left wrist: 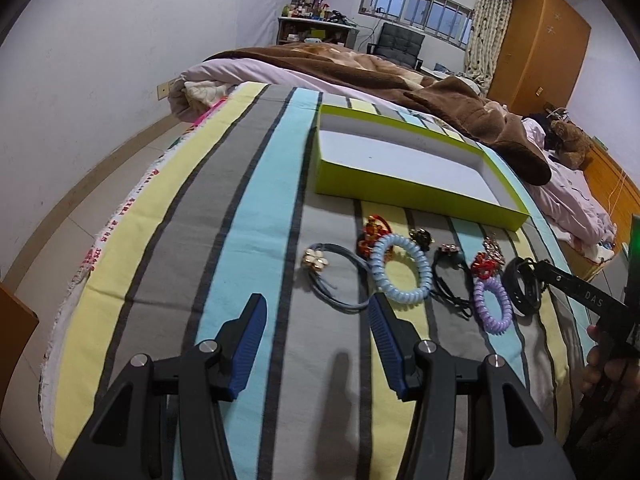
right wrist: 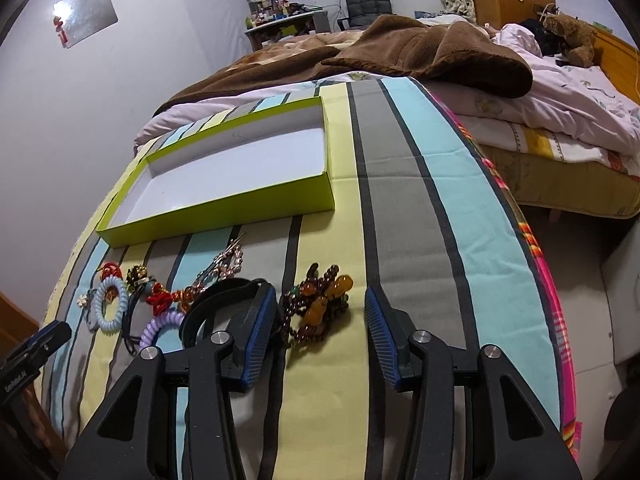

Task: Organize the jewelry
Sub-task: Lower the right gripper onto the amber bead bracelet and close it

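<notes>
A: Where are your grippers right now?

B: Your left gripper (left wrist: 316,308) hangs over the striped sheet (left wrist: 248,208), jaws wide apart, nothing between them. Its right fingertip sits just beside the blue coil tie (left wrist: 400,272) and the grey elastic with the flower (left wrist: 320,264).

A: And your right one?

B: Your right gripper (right wrist: 320,304) has its jaws apart too, not gripping. The bead bracelet (right wrist: 316,304) with the amber gourds lies on the sheet between the fingers, nearer the left one. I can't tell whether the pads touch it; they don't look pressed on it.

A: Where's the rest of the jewelry?

B: In a loose row on the sheet, in front of the box (left wrist: 400,192). From the left wrist view: the flower elastic, a red clip (left wrist: 370,234), the blue coil, a black tie (left wrist: 448,280), a red ornament (left wrist: 482,268), the purple coil (left wrist: 494,306), then the black band (left wrist: 520,288) just beside your right gripper's left finger.

A: And the box?

B: It is green outside, white inside, and open at the top. It lies flat on the sheet just beyond the row, with nothing in it. Behind it sits the brown blanket (right wrist: 420,52).
</notes>
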The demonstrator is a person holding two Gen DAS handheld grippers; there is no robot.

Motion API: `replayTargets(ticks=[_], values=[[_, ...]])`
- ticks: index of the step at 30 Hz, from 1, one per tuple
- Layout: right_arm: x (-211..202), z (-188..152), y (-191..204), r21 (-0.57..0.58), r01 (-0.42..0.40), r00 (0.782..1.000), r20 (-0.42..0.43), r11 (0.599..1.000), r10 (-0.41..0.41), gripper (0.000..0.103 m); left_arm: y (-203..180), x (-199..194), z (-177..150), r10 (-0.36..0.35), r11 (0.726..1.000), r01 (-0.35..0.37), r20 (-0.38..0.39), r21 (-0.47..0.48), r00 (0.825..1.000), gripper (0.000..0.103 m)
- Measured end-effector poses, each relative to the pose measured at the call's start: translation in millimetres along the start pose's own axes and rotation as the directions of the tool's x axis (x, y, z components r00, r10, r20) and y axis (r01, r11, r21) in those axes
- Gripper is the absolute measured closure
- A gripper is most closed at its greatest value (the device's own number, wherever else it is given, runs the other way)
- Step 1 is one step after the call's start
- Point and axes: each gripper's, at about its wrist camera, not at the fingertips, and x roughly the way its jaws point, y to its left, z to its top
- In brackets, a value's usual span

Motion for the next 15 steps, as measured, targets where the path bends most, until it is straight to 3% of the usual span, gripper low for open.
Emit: replayTargets(ticks=[1,6,15], values=[[0.4,0.6,0.2,0.002,-0.005,1.000,0.002,1.000,0.005,0.071,2.7,1.2,1.5,-0.004,1.000,0.004,-0.005,-0.010,1.000,0.048],[4.2,1.9,-3.2,0.013,-0.010,1.000,-0.010,1.000,0.011,0.075,10.4,12.6,8.8,0.004,1.000,-0.005,-0.030,-0.030,1.000,0.048],[1.2,4.2,-3.4,0.012,-0.018,1.000,0.008,1.000,0.018,0.081,-0.5,33.2,18.6,0.050,0.999,-0.050,-0.049,0.019,0.998,0.051]])
